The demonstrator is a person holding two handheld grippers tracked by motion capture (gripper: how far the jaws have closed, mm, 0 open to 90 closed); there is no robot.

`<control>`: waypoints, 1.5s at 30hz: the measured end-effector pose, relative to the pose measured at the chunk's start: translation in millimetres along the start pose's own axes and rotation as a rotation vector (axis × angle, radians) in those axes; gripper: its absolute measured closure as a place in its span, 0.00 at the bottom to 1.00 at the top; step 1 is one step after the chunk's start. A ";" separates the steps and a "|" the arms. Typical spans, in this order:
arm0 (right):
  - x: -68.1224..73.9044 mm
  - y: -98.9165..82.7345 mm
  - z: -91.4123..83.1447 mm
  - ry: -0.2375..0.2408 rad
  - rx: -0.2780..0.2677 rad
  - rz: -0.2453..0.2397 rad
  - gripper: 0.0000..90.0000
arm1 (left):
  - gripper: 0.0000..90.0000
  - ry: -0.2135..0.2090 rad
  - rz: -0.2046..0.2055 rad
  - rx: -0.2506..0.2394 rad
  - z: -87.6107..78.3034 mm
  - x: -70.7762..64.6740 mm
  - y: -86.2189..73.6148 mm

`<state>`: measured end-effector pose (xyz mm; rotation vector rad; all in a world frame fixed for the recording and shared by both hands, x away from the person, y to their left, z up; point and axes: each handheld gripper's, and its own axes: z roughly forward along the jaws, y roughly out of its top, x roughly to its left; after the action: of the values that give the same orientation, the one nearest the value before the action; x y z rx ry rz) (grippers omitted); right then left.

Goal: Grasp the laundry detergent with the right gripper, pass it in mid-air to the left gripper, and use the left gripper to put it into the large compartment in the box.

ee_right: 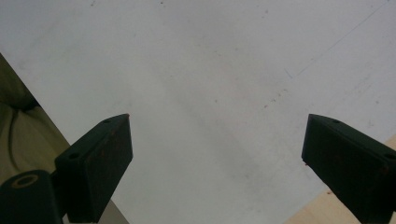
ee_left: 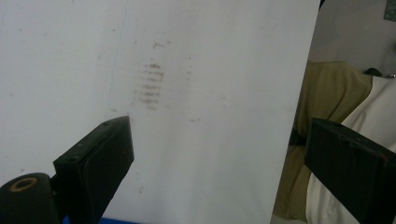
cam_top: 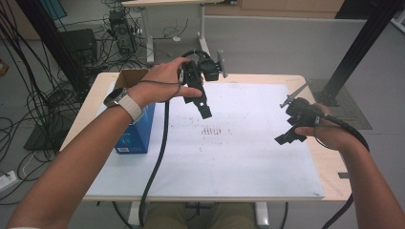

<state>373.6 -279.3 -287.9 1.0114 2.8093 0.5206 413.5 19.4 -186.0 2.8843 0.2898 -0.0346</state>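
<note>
Both grippers hang above the white sheet (cam_top: 239, 157) covering the wooden worktop (cam_top: 329, 167), the left gripper (cam_top: 203, 107) with its fingers (ee_left: 100, 158) spread wide and empty near a blue box (cam_top: 136, 136), the right gripper (cam_top: 286, 138) likewise wide apart, holding nothing, near the sheet's right edge.

A sheet (cam_top: 248, 157) covers the table (cam_top: 329, 167); a box (cam_top: 136, 129) stands at its left edge; cables (cam_top: 28, 105) lie left on the floor.
</note>
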 end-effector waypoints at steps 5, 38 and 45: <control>-0.3 -0.2 0.2 -0.001 0.002 0.004 0.10 | 0.10 -0.004 0.000 0.001 3.2 0.7 -1.6; -0.8 -1.8 0.5 -0.003 -0.005 0.007 0.09 | 0.10 0.001 -0.001 0.004 9.1 -0.6 -3.4; -0.1 -2.4 0.5 -0.003 -0.006 0.005 0.09 | 0.10 -0.003 -0.007 0.006 9.4 -1.1 -3.5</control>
<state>372.4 -280.9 -289.2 1.0172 2.8015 0.5278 411.7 20.2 -195.9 2.8890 0.2994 -0.0409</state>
